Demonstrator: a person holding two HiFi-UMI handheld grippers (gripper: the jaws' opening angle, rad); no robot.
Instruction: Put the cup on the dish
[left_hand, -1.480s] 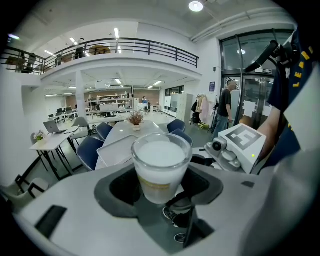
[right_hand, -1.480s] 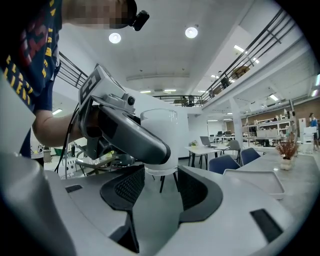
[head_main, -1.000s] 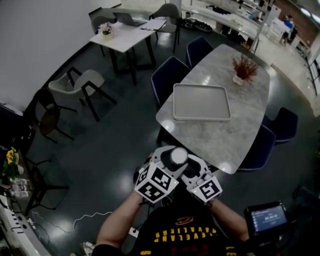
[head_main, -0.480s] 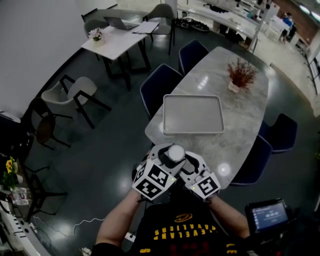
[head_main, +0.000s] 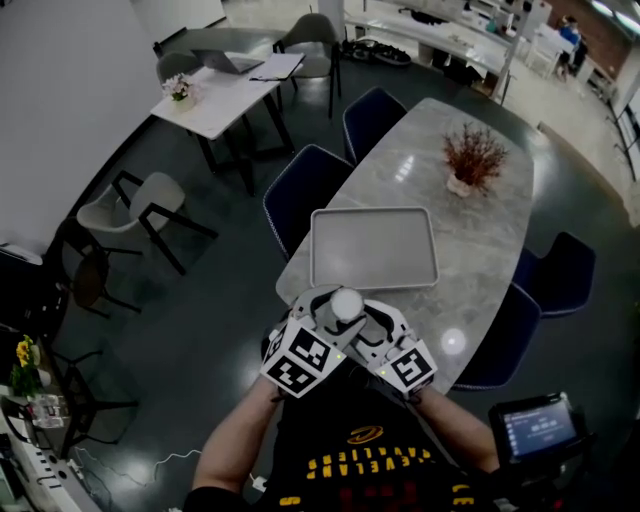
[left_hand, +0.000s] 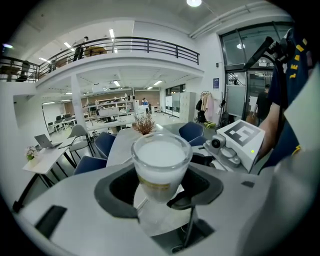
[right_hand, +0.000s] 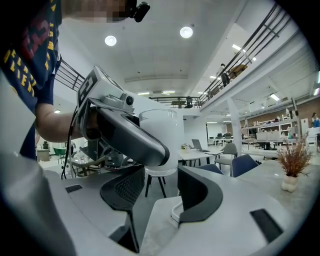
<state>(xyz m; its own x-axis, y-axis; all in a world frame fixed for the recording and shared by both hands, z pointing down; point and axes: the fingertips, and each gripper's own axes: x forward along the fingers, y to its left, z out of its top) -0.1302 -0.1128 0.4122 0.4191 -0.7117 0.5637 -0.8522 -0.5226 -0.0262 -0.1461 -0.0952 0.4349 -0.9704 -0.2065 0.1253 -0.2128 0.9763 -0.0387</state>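
Observation:
A frosted white cup (head_main: 346, 302) stands upright between the jaws of my left gripper (head_main: 338, 312), which is shut on it. In the left gripper view the cup (left_hand: 161, 165) fills the gap between the dark pads of the left gripper (left_hand: 160, 186). My right gripper (head_main: 372, 322) is close beside it on the right; its jaws (right_hand: 161, 187) stand apart with nothing between them, and the cup (right_hand: 161, 142) shows just beyond them. The dish, an empty grey rectangular tray (head_main: 373, 248), lies on the marble table (head_main: 470, 250) just ahead of both grippers.
A potted dry plant (head_main: 468, 160) stands on the table beyond the tray. Blue chairs (head_main: 300, 195) (head_main: 552, 275) ring the table. A white table (head_main: 225, 95) with a laptop and grey chairs is at the far left. A screen (head_main: 530, 430) sits at lower right.
Table and tray have come nearer to the grippers, so both grippers now hang at the table's near edge. The cup has stayed in the left gripper.

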